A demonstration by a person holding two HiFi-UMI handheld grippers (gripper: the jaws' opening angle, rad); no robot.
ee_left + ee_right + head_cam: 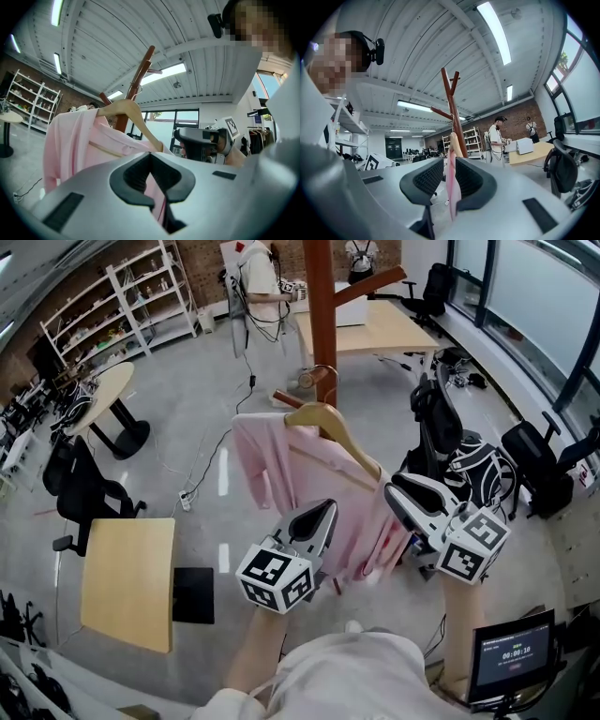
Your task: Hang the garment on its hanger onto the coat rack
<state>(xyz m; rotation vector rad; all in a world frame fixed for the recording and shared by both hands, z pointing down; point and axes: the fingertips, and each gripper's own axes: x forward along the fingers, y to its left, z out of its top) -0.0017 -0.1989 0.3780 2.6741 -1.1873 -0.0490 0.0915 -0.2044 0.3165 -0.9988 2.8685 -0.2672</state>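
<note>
A pink garment (281, 474) hangs on a wooden hanger (328, 423) close in front of the brown wooden coat rack (322, 306). The hanger's metal hook (319, 371) is right by the pole, above a short peg (289, 399); I cannot tell whether it rests on anything. My left gripper (323, 507) is shut on the garment's lower front. My right gripper (394, 486) is shut on the garment at the hanger's right end. In the left gripper view, pink cloth (75, 140) runs into the left gripper (151, 157). In the right gripper view, a fold of garment (452, 192) stands between the pads of the right gripper (450, 164), below the hanger tip (453, 143).
A black office chair (433, 423) and bags (478, 465) stand just right of the rack. A light wooden table (131, 582) is at the left, a desk (384, 329) behind the rack, with a person (261, 282) beside it. A power strip (186, 500) and cable lie on the floor.
</note>
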